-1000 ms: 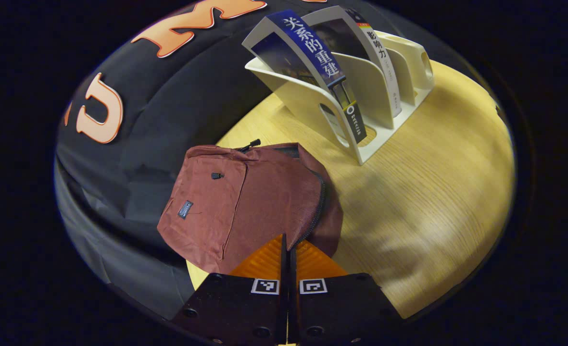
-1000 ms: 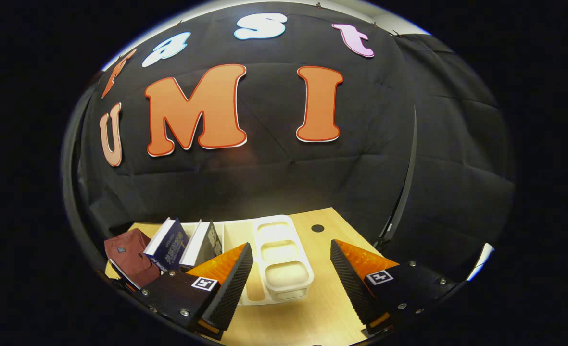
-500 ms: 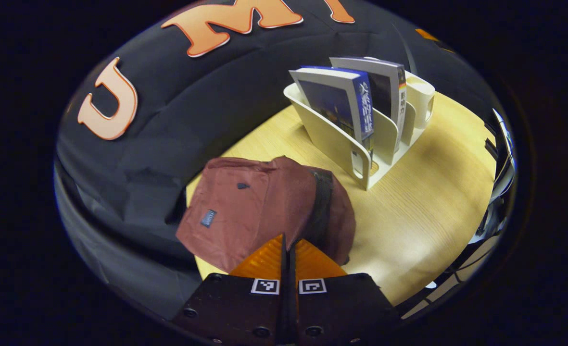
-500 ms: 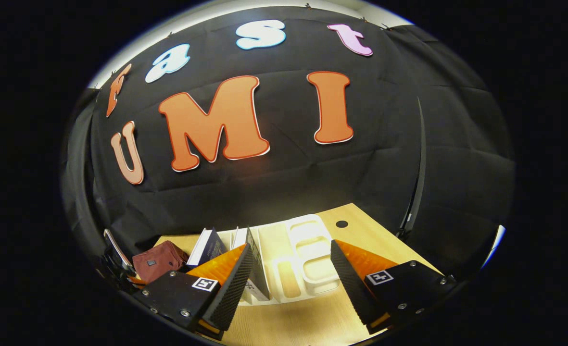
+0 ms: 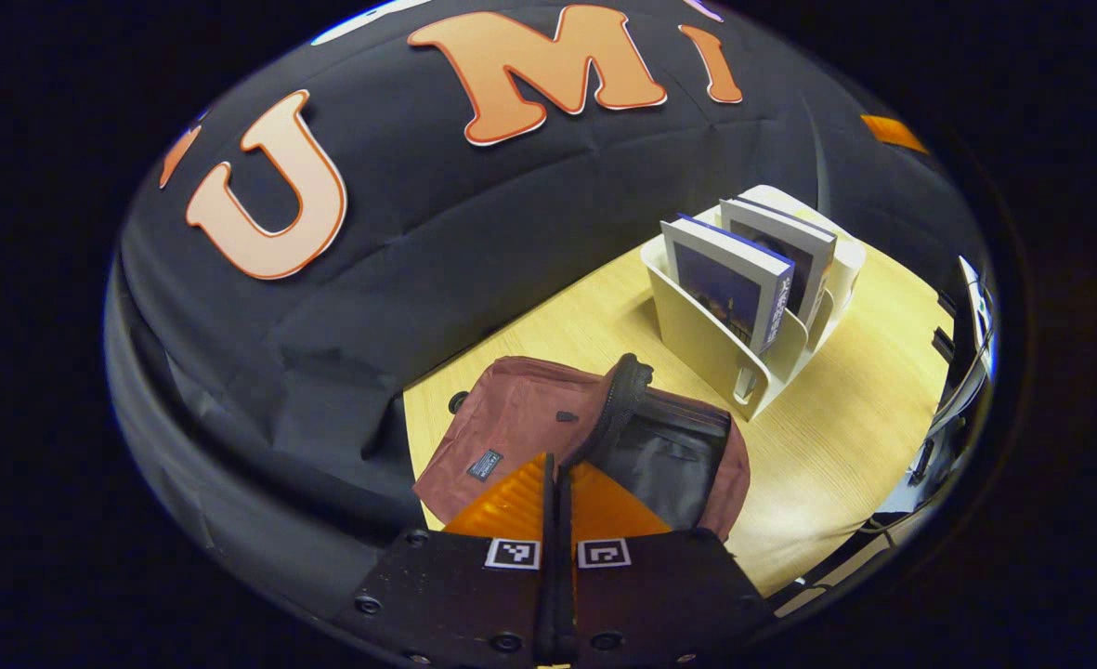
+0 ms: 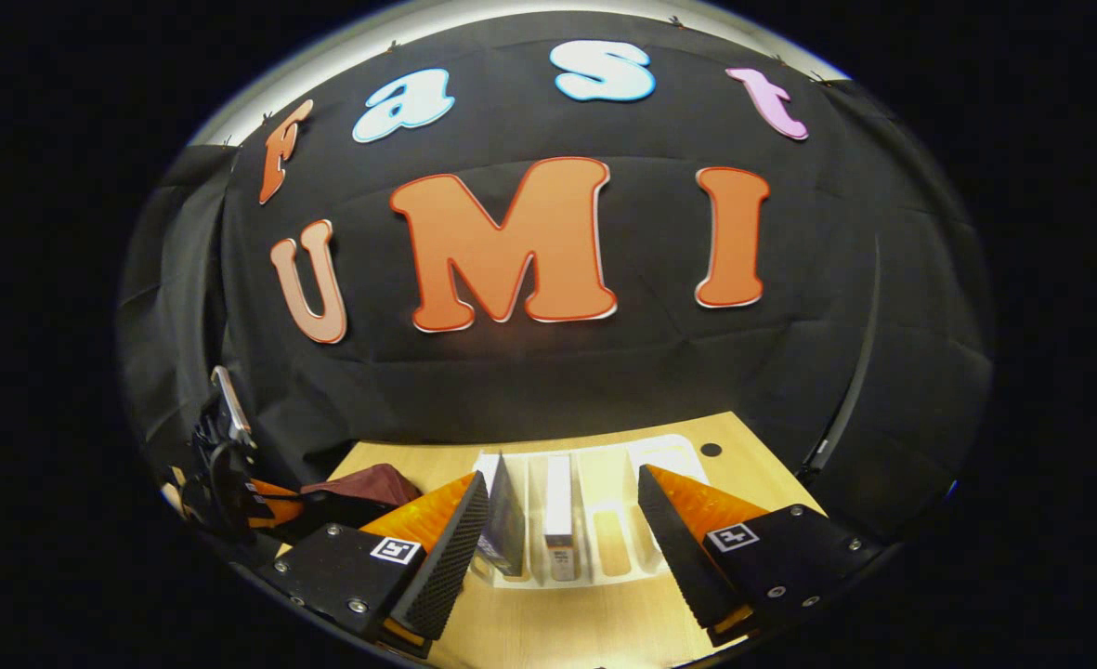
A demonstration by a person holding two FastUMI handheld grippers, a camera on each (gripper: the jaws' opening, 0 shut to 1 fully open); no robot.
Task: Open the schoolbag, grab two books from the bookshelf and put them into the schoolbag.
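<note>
The maroon schoolbag lies on the wooden table, its zipped flap raised and the black lining showing. My left gripper is shut on the flap's zipper edge and holds it up. Behind the bag to the right, a white bookshelf holds two upright books: a blue one and a grey one. In the right gripper view, my right gripper hangs open above the table's near edge. The bookshelf and both books lie between its fingers, farther off. The schoolbag and the left gripper are at lower left.
The table ends close to the booth's black cloth wall behind the bag and shelf. A small round cable hole sits at the table's far right corner, another hole beside the bag. The shelf's right slots are unfilled.
My left gripper has risen and pulled the bag's flap up, so the black inside now shows. The right gripper has swung left, bringing the shelf and books between its fingers.
</note>
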